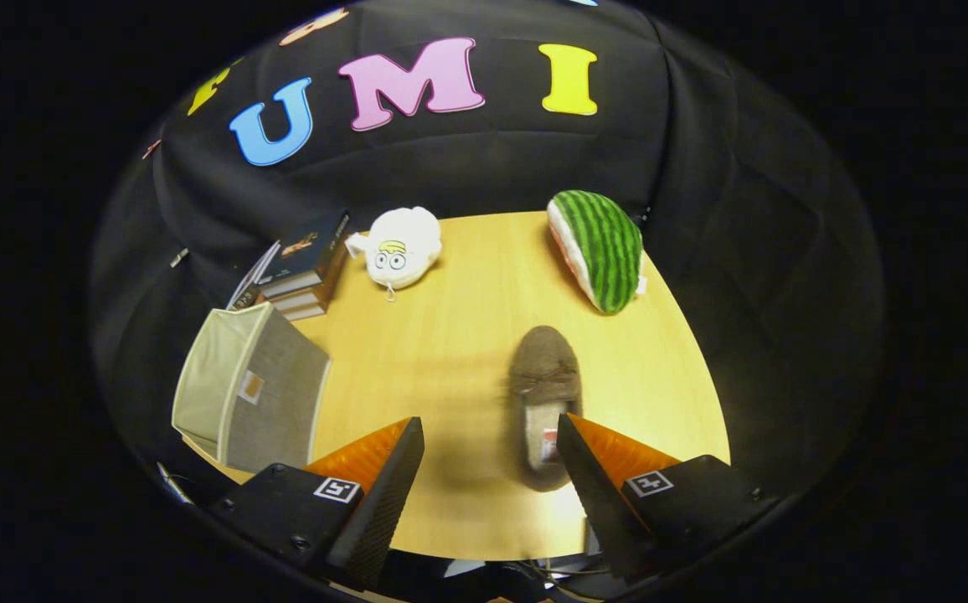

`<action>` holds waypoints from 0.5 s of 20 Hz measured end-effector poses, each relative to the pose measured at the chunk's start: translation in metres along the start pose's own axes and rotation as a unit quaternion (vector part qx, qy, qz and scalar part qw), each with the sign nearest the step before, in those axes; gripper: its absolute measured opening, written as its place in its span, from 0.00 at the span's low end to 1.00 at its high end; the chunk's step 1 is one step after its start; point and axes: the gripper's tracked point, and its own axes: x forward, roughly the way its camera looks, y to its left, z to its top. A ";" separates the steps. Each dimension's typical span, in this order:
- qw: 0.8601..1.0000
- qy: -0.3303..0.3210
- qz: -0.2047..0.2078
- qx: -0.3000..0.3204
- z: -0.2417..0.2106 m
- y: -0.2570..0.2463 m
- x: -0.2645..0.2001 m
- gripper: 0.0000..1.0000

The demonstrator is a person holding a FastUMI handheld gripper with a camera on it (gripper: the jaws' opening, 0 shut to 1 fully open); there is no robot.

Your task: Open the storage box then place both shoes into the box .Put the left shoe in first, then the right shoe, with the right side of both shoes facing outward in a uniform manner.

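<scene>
Wooden table (467, 335), light in tone, carries all items observed. Gripper (491, 429) is positioned above the near part of the table with its two fingers spread wide apart and nothing clamped between them. One brown slipper (544, 394) with a pale lining lies flat on the table, toe pointing away from the gripper, a small bow on its upper. Its heel end sits just inside the right finger (584, 469), which overlaps the slipper's edge in the gripper view; whether the finger touches it cannot be told. The left finger (383, 486) is well apart from the slipper, with bare table between. The slipper appears slightly blurred. Storage box (249, 389), a grey fabric container with a pale lining and a small tag on its facing side, stands at the table's left edge, beyond and to the left of the left finger. Its open mouth faces left and away from the gripper; its interior contents cannot be determined. A stack of books (304, 268) sits just behind the box, at the far left of the table. A white plush toy (400, 245) with cartoon eyes lies just beside the books, at the far edge. A watermelon-slice plush (601, 247), green-striped rind uppermost, lies at the far right of the table, well beyond the slipper.
</scene>
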 end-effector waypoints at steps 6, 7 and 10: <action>0.999 0.030 -0.020 -0.032 -0.024 -0.062 0.053 0.99; 0.998 0.033 -0.026 -0.038 -0.026 -0.071 0.059 0.99; 0.997 0.049 -0.029 -0.043 -0.035 -0.080 0.083 0.98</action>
